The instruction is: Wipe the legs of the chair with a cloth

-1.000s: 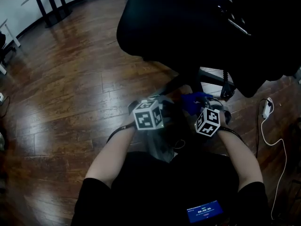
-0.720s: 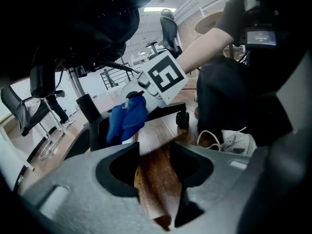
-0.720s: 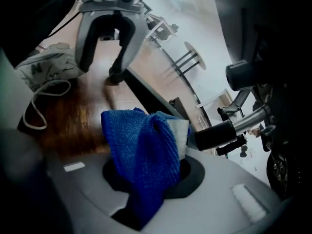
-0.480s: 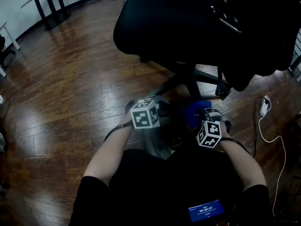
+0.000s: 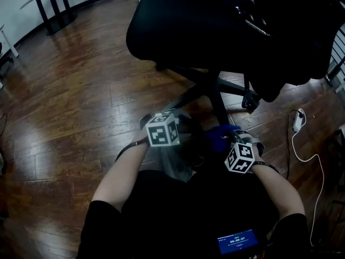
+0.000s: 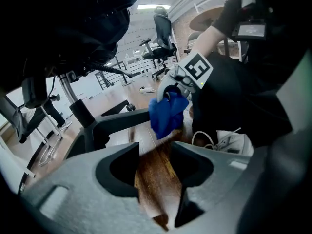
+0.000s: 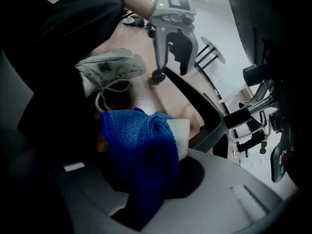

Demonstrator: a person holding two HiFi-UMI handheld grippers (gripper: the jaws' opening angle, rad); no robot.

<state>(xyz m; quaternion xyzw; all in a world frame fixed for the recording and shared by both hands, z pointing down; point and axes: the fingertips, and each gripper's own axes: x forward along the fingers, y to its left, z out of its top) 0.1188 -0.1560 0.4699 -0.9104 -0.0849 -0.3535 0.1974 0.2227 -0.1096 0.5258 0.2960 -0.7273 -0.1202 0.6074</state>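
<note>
1. The right gripper (image 7: 146,172) is clamped on a crumpled blue woven cloth (image 7: 131,126), just beside a base leg (image 6: 122,120) of the black office chair (image 5: 205,31)
2. The left gripper (image 6: 158,172) holds its jaws slightly apart, with only brown wooden floor (image 5: 81,90) showing between them, near that same chair's leg
3. Both grippers sit low in front of the chair's base

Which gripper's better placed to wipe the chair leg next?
Right. The right gripper is shut on the cloth, close by a chair leg. The left gripper is open, only floor between its jaws; it would need the cloth first.
</note>
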